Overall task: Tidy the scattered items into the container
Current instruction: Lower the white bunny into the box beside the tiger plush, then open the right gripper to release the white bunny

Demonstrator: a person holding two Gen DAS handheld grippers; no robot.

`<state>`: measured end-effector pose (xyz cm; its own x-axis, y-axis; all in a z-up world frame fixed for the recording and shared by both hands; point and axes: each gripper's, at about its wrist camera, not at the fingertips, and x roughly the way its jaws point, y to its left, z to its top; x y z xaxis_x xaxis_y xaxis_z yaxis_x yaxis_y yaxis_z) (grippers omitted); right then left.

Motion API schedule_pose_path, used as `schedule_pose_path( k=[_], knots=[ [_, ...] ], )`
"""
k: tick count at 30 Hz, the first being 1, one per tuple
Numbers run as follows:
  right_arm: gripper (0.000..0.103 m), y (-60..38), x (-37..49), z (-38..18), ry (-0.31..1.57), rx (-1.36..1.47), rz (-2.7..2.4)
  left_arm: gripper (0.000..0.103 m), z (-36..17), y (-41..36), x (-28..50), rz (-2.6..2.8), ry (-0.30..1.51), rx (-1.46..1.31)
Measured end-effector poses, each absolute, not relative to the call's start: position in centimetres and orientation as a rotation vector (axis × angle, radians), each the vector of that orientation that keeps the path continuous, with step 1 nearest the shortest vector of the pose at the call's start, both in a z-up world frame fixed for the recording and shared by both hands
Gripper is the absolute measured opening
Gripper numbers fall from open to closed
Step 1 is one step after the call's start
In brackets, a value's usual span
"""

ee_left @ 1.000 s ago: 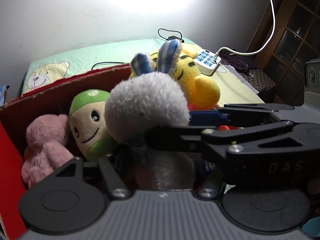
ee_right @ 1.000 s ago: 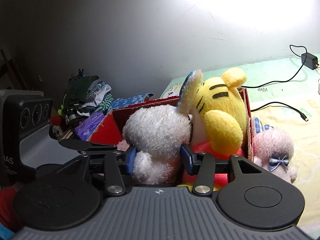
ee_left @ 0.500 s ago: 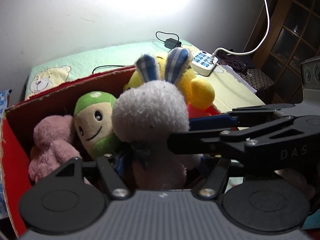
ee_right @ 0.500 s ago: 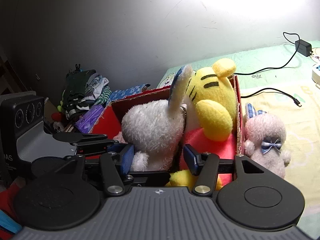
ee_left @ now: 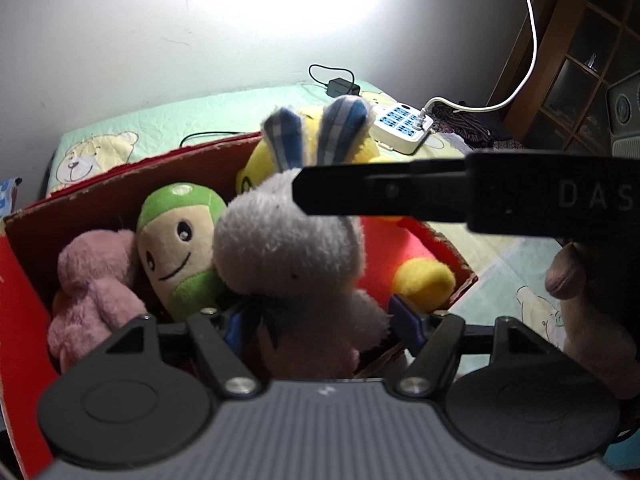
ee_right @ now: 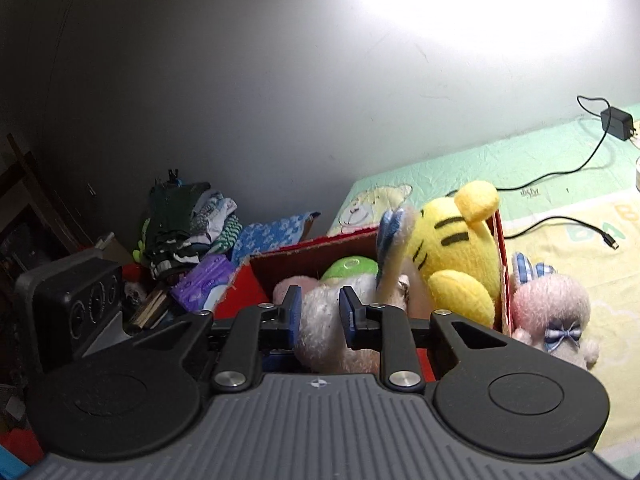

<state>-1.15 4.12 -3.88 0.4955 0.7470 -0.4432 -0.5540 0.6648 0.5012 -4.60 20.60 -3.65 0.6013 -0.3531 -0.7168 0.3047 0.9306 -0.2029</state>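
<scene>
Big red cardboard box (ee_left: 24, 320) sits on the quilted bed (ee_right: 568, 208), packed with soft plush. The fluffy white rabbit (ee_left: 288, 256), checked blue ears upright, stands at the box's near edge between the left gripper (ee_left: 320, 320) fingers, which are spread wide and released. Right gripper (ee_right: 320, 312) fingers look clenched on that rabbit's fuzzy body. A small pink bunny (ee_right: 552, 312) lies outside, just beside the box wall.
</scene>
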Motion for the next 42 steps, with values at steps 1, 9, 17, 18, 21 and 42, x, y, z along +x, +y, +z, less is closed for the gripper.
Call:
schedule_pose_path(
  k=[1, 9, 17, 18, 21, 42],
  knots=[
    [0.023, 4.1, -1.0, -4.1, 0.706, 0.312, 0.802, 0.072, -3.8, 20.7, -4.6, -0.379, 0.846, -0.067],
    [0.015, 2.5, -1.4, -5.7, 0.775, 0.321, 0.770, 0.069, -4.4, 22.0, -4.4, -0.367, 0.871, -0.129],
    [0.016, 2.9, -1.8, -5.3, 0.755, 0.297, 0.764, 0.079, -3.7, 22.8, -4.4, -0.325, 0.868, -0.149],
    [0.016, 2.8, -1.9, -5.3, 0.754, 0.294, 0.761, 0.081, -3.6, 22.8, -4.4, -0.316, 0.868, -0.146],
    [0.019, 2.9, -2.4, -4.8, 0.747, 0.268, 0.757, 0.085, -3.5, 22.6, -4.7, -0.294, 0.866, -0.135],
    [0.024, 3.4, -4.6, -3.3, 0.736, 0.174, 0.680, 0.098, -2.8, 21.3, -5.8, 0.003, 0.957, -0.070]
  ],
)
